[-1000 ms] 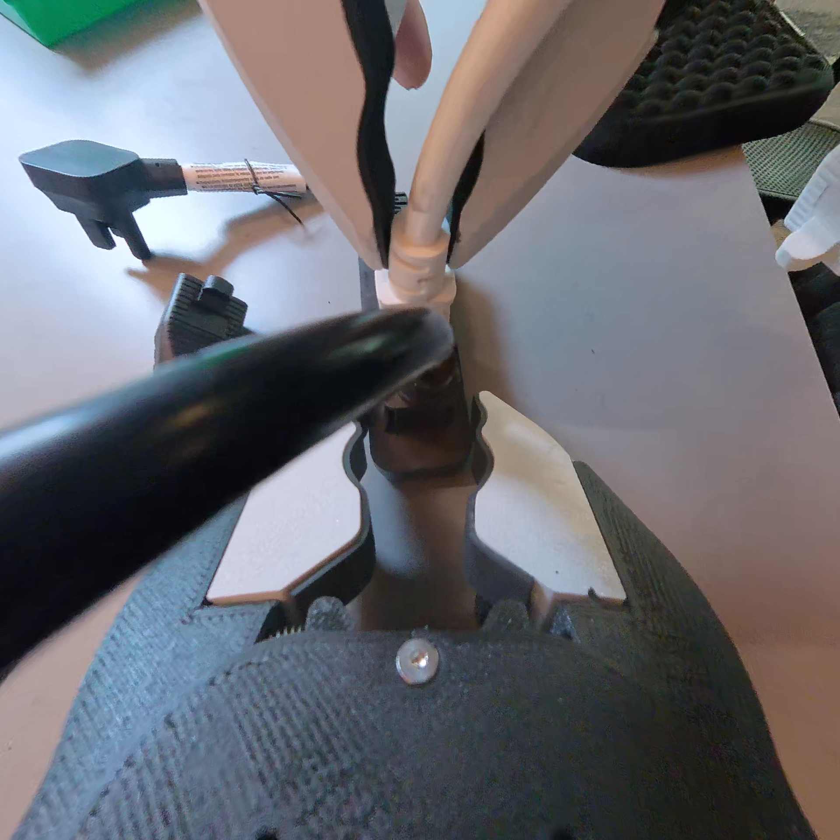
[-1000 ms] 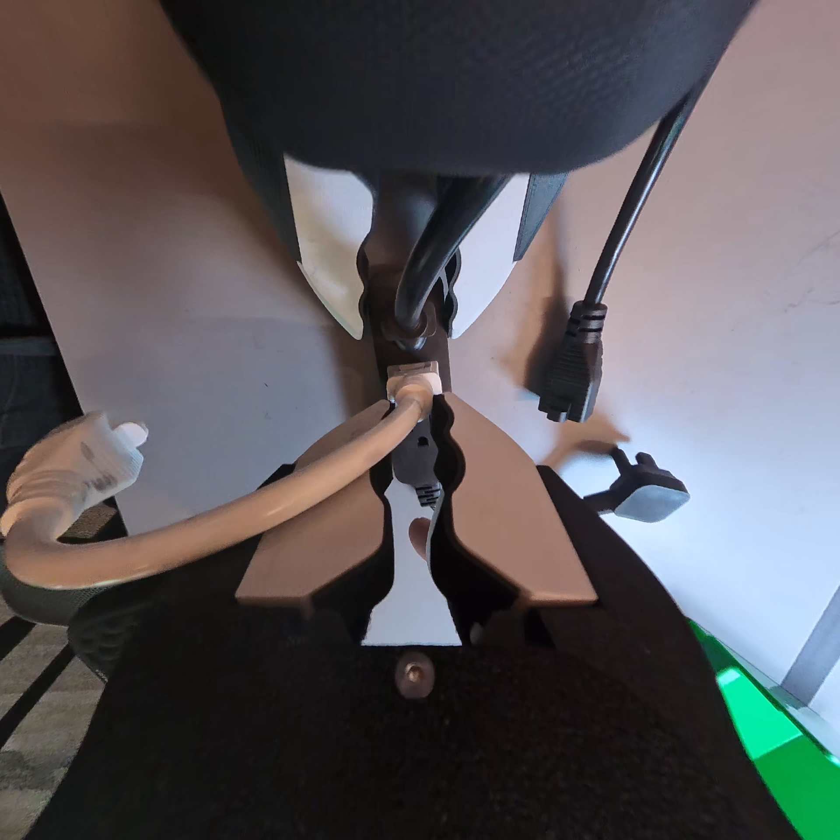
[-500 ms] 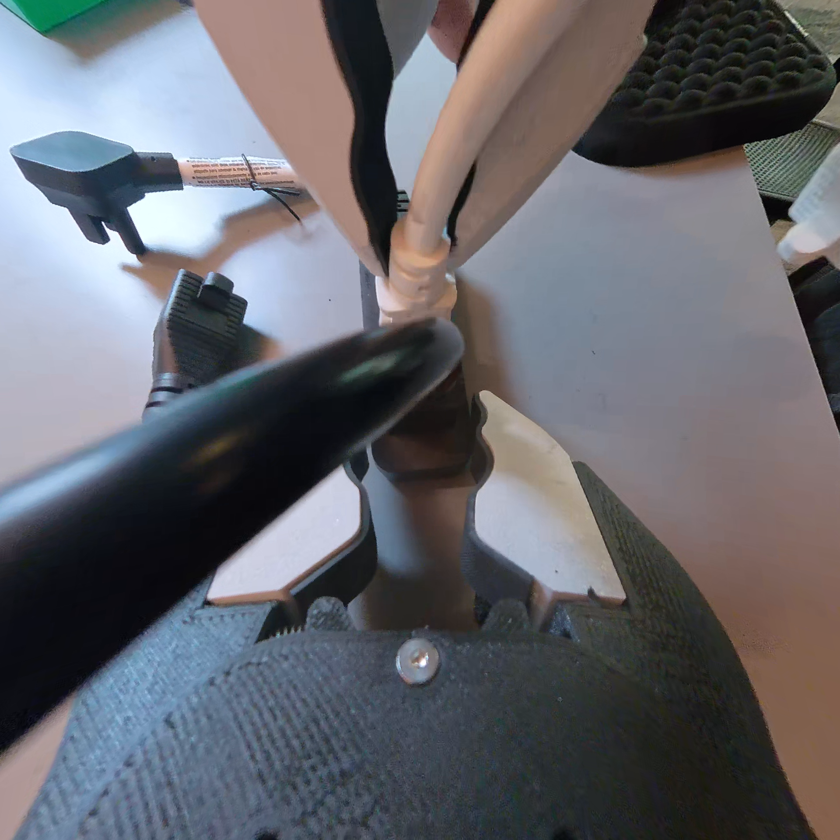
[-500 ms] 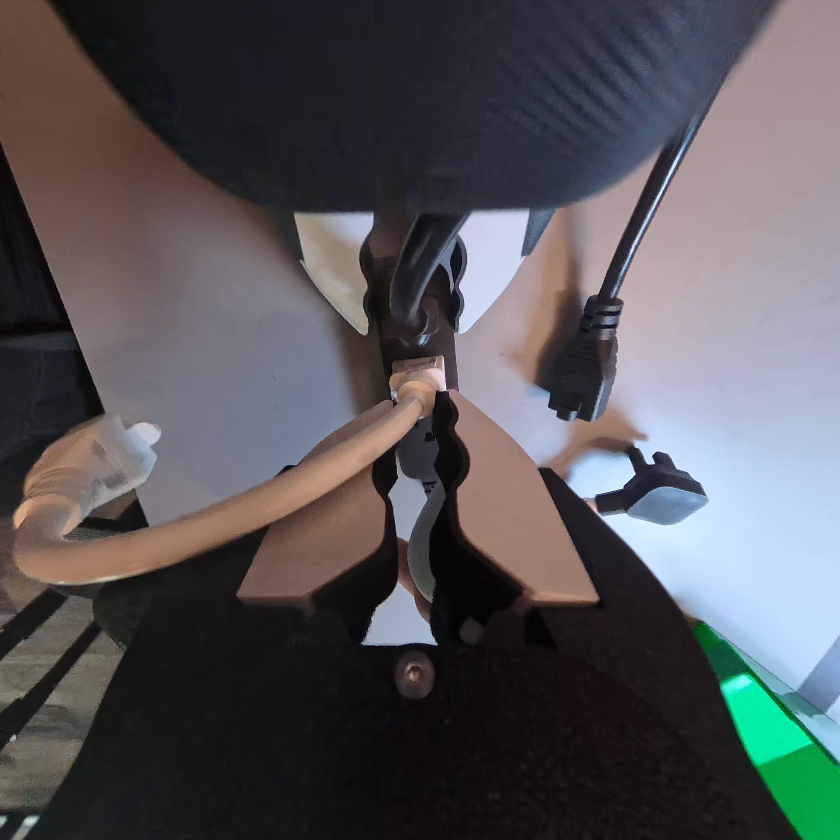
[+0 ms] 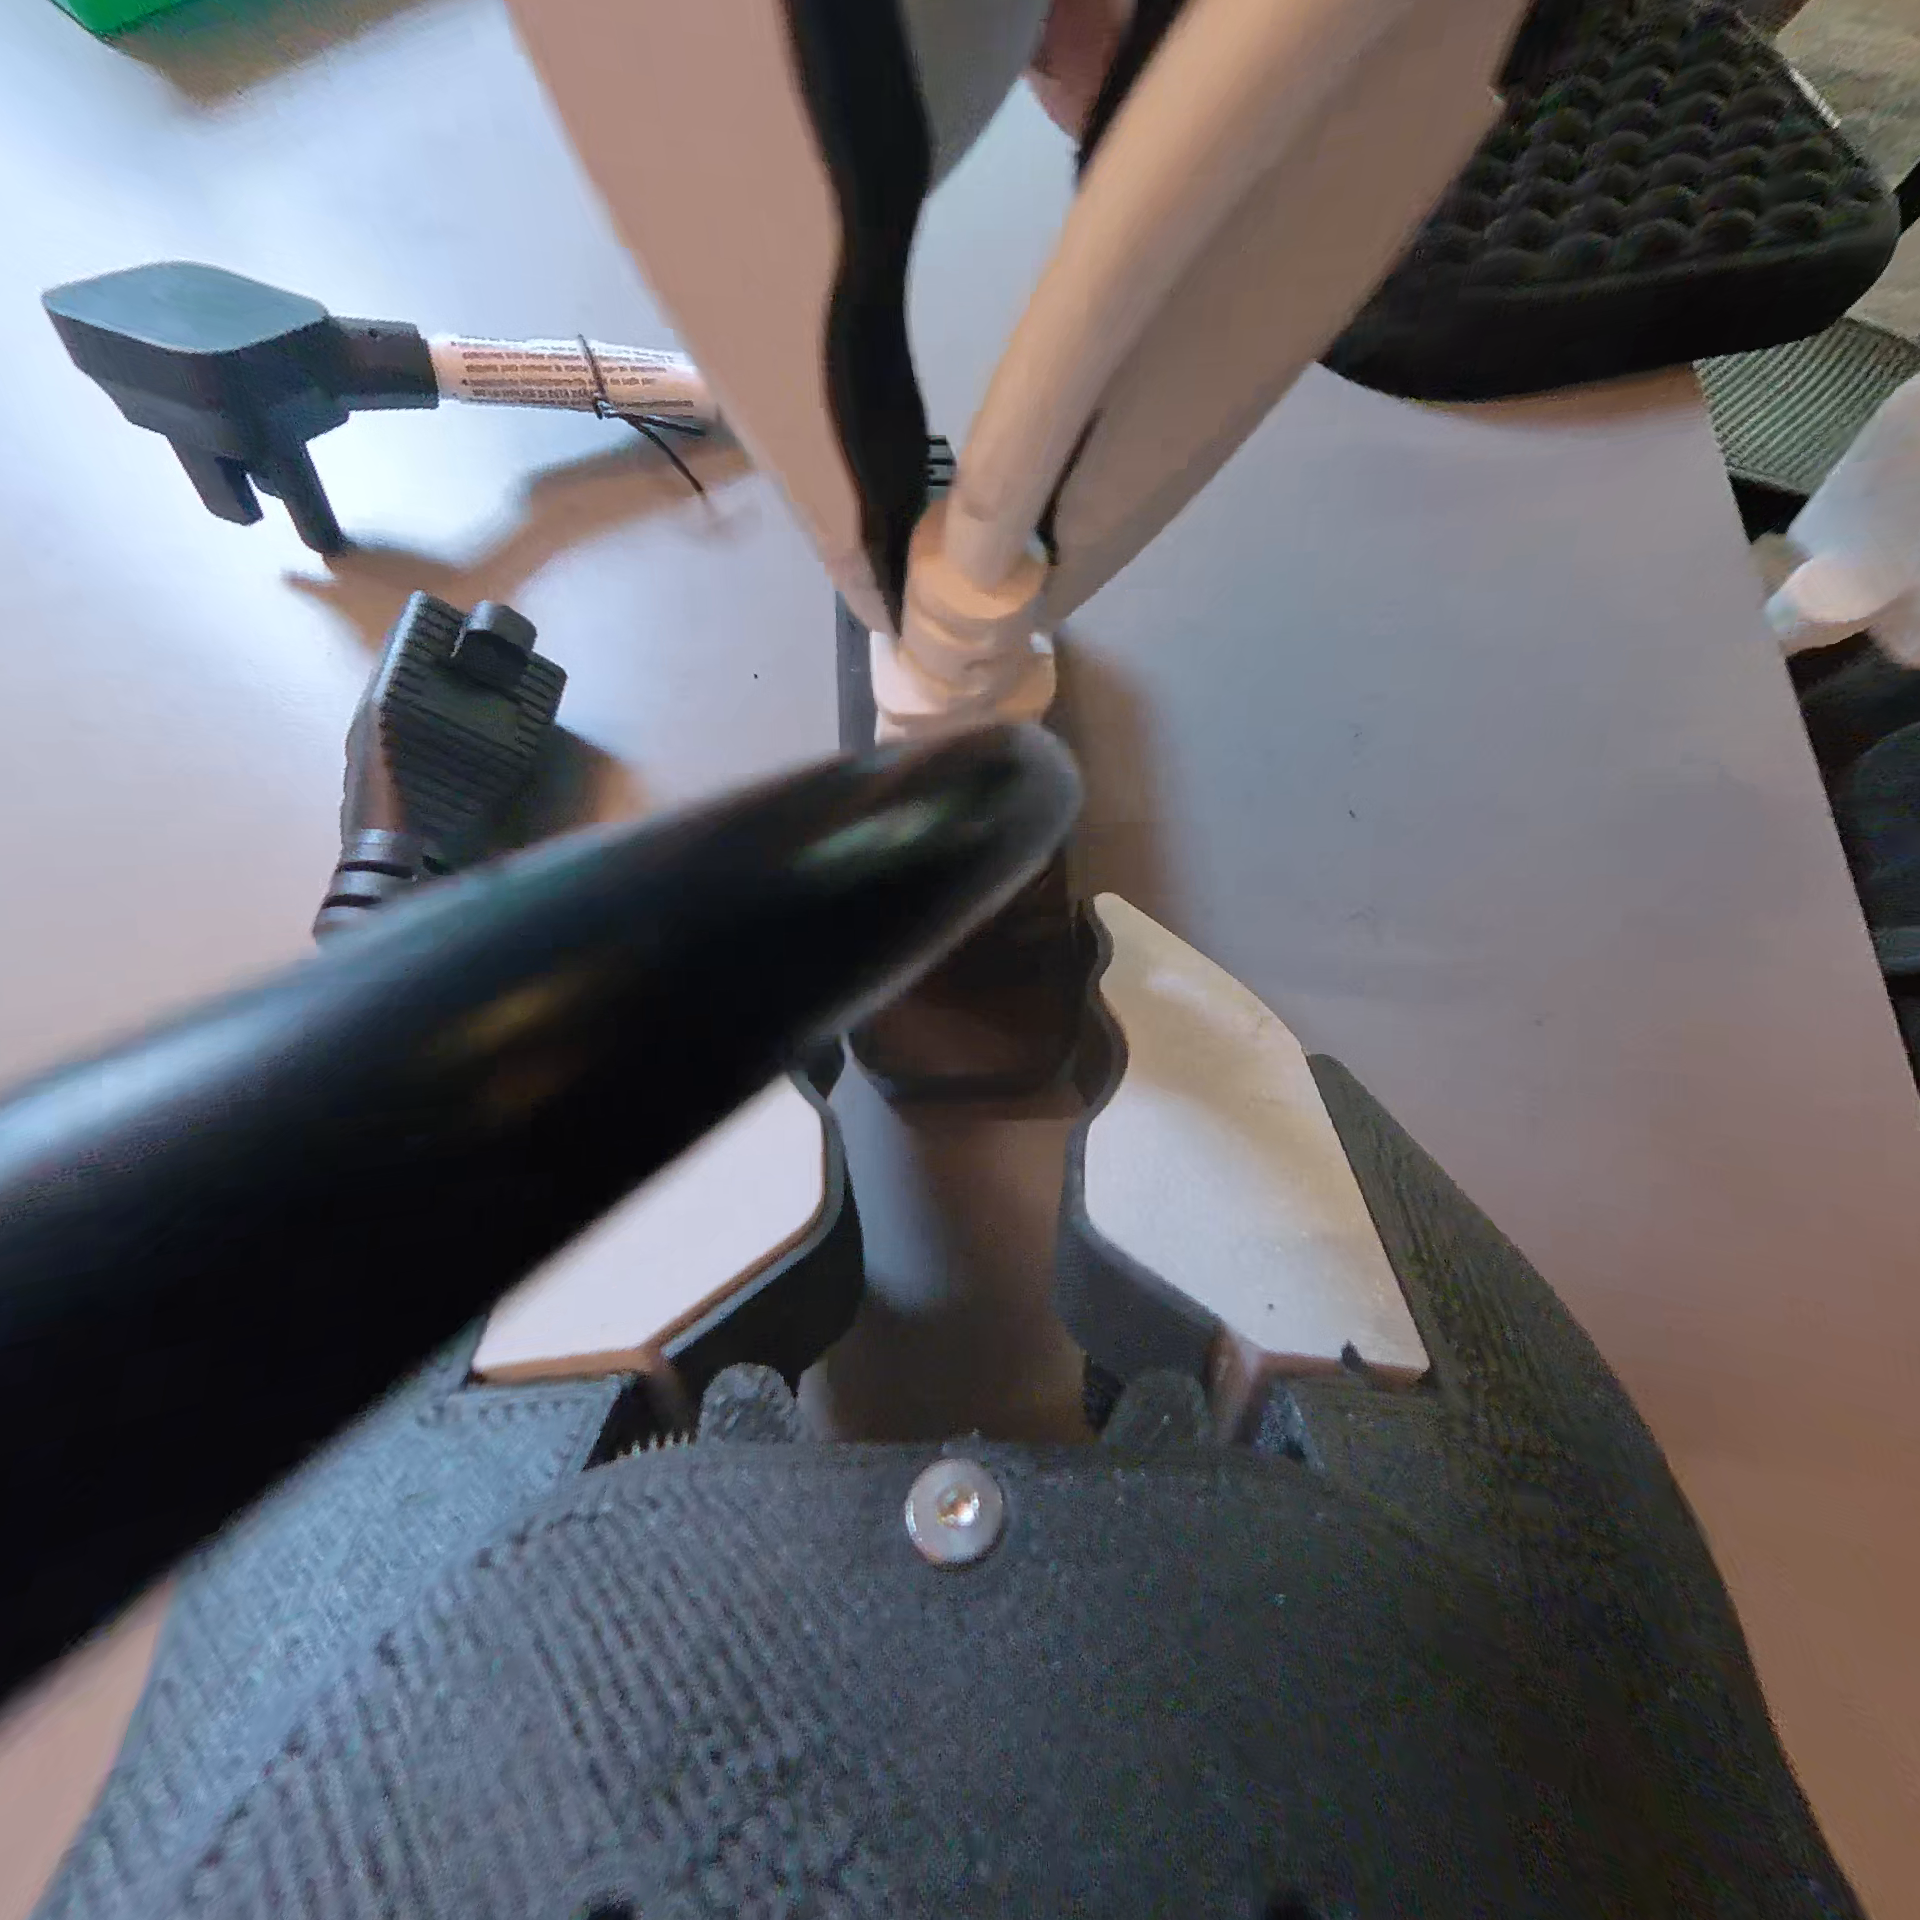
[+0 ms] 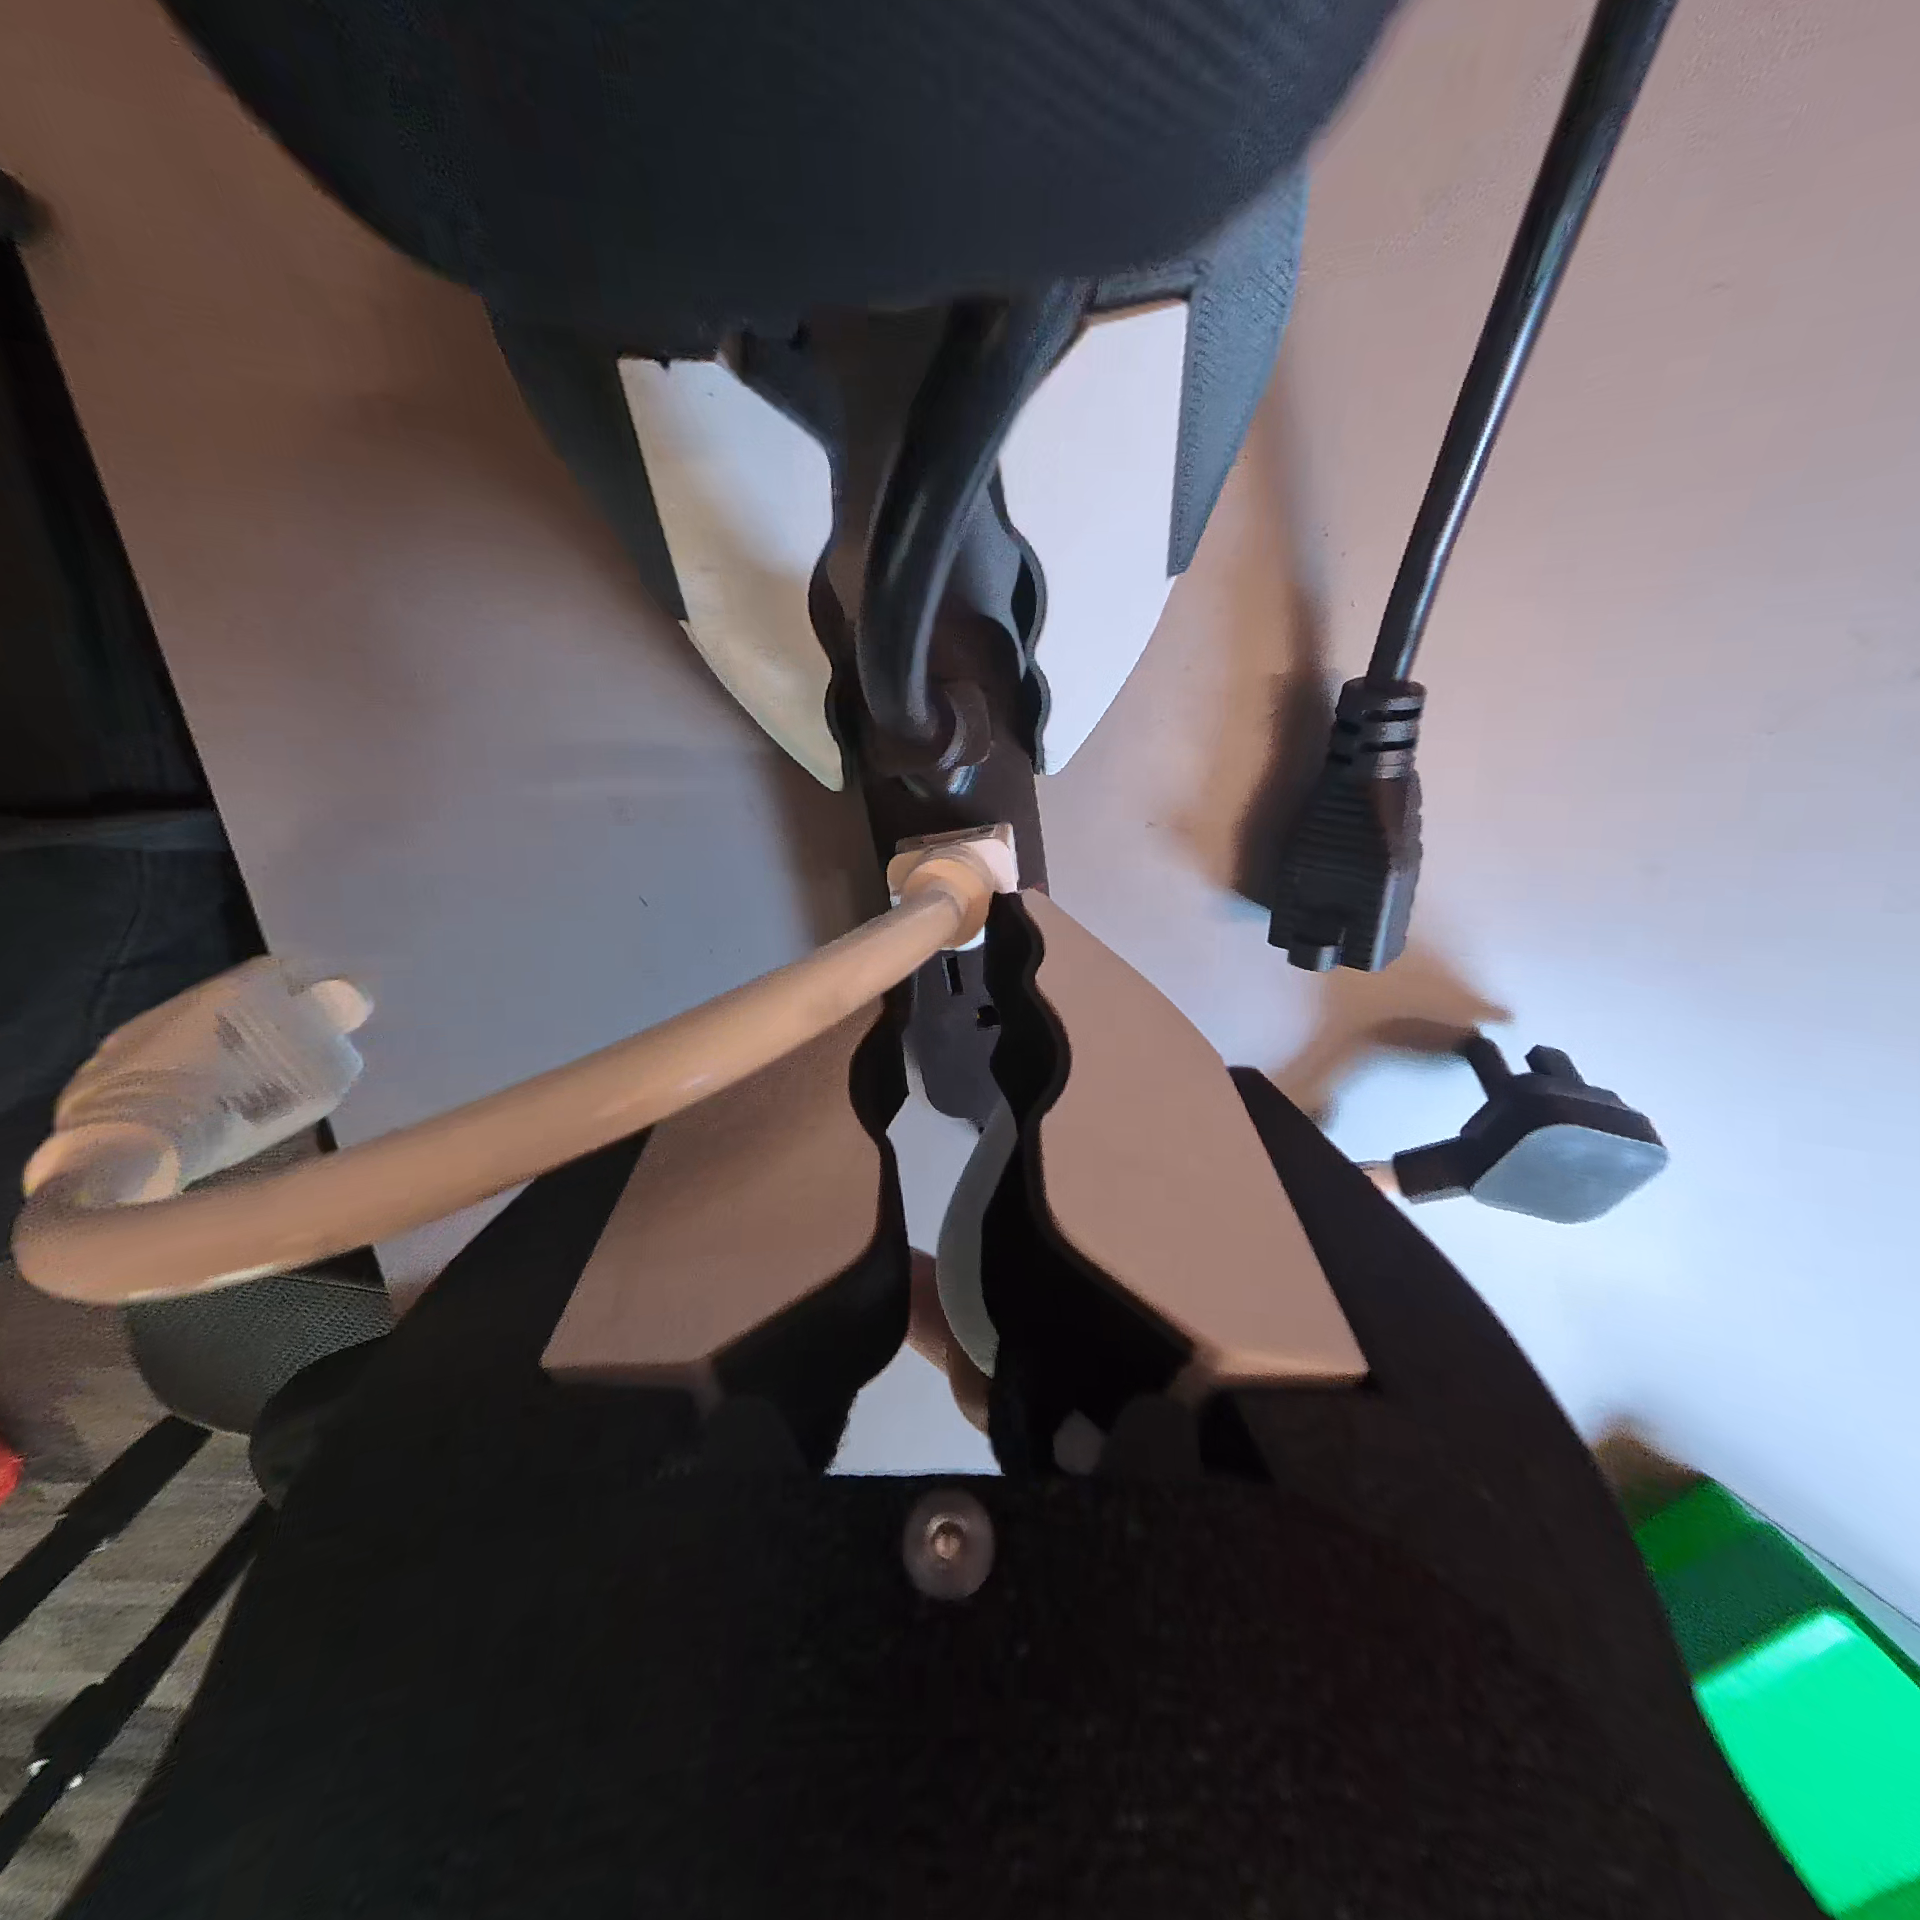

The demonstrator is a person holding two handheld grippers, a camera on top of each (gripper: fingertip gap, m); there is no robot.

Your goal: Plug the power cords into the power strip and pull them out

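Note:
A narrow black power strip [image 6: 961, 1049] lies on the pale table between my two grippers, which face each other. My left gripper [image 5: 977, 987] is shut on a black plug [image 5: 987, 997] seated in the strip. Its thick black cord [image 5: 468, 1091] crosses the left wrist view. It also shows in the right wrist view [image 6: 940, 764]. My right gripper [image 6: 961, 935] is shut on the neck of a white plug [image 6: 951, 868] that stands in the strip beside the black plug. The white cord [image 6: 520, 1122] loops off to the left. The sockets are hidden.
A loose black three-pin plug [image 5: 197, 353] and a black ribbed connector [image 5: 447, 717] lie on the table beside the strip. The white cord's far end [image 6: 208, 1060] hangs past the table edge, over a black chair seat [image 5: 1621, 187]. A green box [image 6: 1808, 1704] sits at a corner. There is about 5 cm between the tips of the two grippers.
Both grippers keep their holds at the strip. The right gripper has tilted up a little over the white plug. The hanging white cord end has swung slightly.

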